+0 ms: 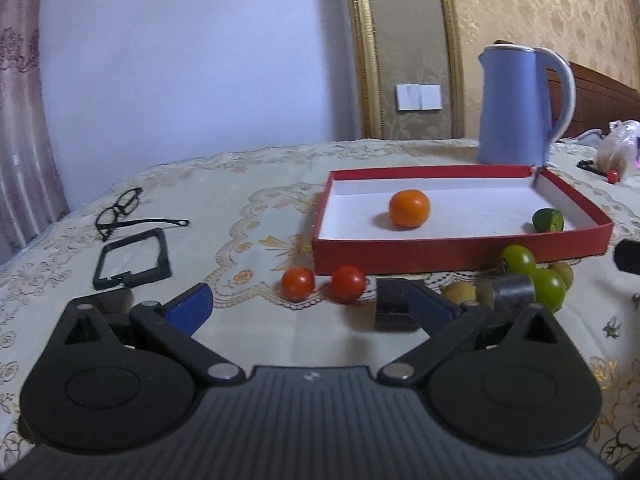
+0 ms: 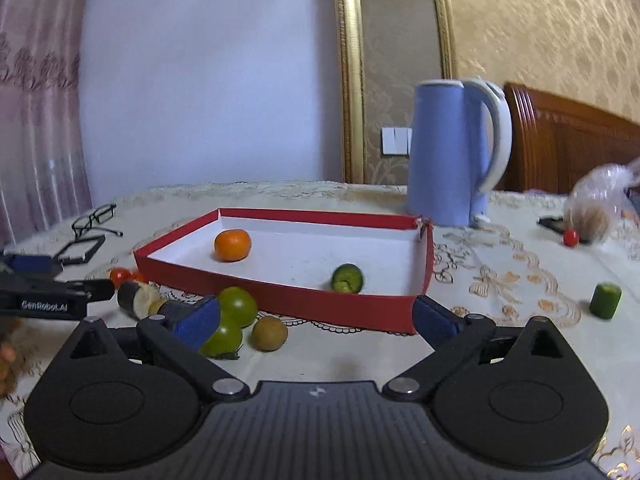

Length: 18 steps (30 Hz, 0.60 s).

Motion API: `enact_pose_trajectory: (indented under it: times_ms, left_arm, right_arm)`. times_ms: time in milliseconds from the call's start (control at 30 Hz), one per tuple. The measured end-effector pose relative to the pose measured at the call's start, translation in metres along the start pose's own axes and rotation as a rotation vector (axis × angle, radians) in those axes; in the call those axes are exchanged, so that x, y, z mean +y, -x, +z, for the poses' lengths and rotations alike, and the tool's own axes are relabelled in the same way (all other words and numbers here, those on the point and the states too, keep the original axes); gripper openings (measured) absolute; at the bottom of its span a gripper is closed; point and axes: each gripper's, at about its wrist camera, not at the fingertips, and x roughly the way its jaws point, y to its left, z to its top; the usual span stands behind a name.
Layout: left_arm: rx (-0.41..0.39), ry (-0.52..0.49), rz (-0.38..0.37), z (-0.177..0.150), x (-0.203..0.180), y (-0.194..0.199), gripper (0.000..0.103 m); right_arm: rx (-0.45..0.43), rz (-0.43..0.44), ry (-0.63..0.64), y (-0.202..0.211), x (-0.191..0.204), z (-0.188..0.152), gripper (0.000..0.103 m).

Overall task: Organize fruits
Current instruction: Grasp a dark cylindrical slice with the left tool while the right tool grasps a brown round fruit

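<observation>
Red tray (image 2: 280,300) on the tabletop (image 2: 500,280) holds an orange (image 2: 232,245) and a green cut piece (image 2: 347,278). Just outside its near wall: two red tomatoes (image 1: 323,283), green tomatoes (image 2: 237,305), a brown fruit (image 2: 270,333). Left gripper (image 1: 304,308) jaws apart, empty, low near the red tomatoes. Right gripper (image 2: 316,318) jaws wide apart, empty, at the tray's near wall. Blue kettle (image 2: 456,152) behind the tray.

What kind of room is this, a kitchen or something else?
Probably a bedroom or living room in a home, not a kitchen. A carved wooden headboard stands behind the table, a curtain hangs at the left, and patterned wallpaper with gold trim covers the wall. An embroidered tablecloth covers the table.
</observation>
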Motion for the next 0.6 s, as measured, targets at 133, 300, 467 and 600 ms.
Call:
enact_pose_trajectory:
  times_ms: [133,300,467,600]
  left_arm:
    - [-0.002,-0.022,0.008,-0.001,-0.006,-0.002,0.099]
    - [0.033,-0.018,0.052,-0.001,-0.004,-0.009,0.103]
    - [0.057,0.008,0.044,-0.001,0.003,-0.013,0.103]
    - [0.064,0.010,0.050,-0.001,0.003,-0.015,0.103]
  right_arm:
    - [0.034,-0.021,0.019,-0.004,0.004,-0.001,0.103]
    - [0.057,0.024,-0.041,-0.007,-0.007,-0.001,0.103]
    - [0.073,0.002,0.156,-0.013,0.003,0.001,0.093]
    - [0.126,0.085,0.265,-0.027,0.006,0.006,0.064]
